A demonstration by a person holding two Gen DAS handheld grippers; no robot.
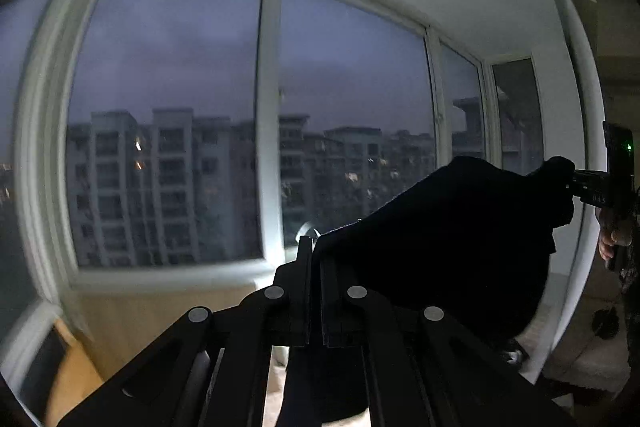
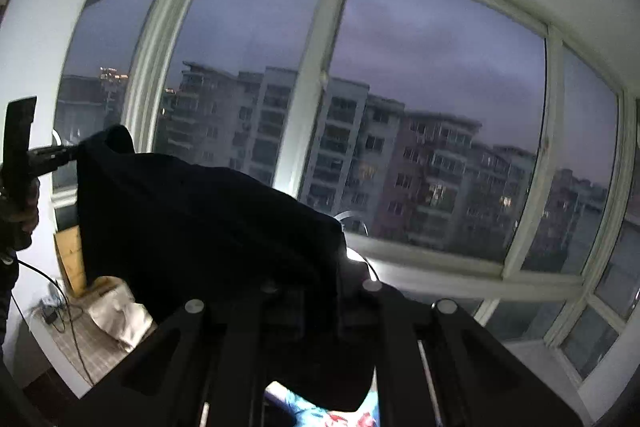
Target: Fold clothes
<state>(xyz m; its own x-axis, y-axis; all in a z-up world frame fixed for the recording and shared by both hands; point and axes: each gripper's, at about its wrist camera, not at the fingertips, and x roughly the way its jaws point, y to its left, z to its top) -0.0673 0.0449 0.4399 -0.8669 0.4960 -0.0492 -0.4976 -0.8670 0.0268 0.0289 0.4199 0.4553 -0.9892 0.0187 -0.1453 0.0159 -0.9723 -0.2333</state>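
A dark garment [image 1: 452,235] hangs stretched level between the left gripper [image 1: 314,247] and right gripper [image 2: 340,267], each clamped on one end.

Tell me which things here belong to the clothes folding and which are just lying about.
Part of the job:
- dark garment, held up
- left gripper, shut on it
- right gripper, shut on it

Just lying about:
- window
- wooden board
- cable

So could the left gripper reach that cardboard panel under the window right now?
Probably not as things stand: the left gripper is shut on the dark garment, which hangs stretched to the right gripper. The cardboard panel sits low, below the window.
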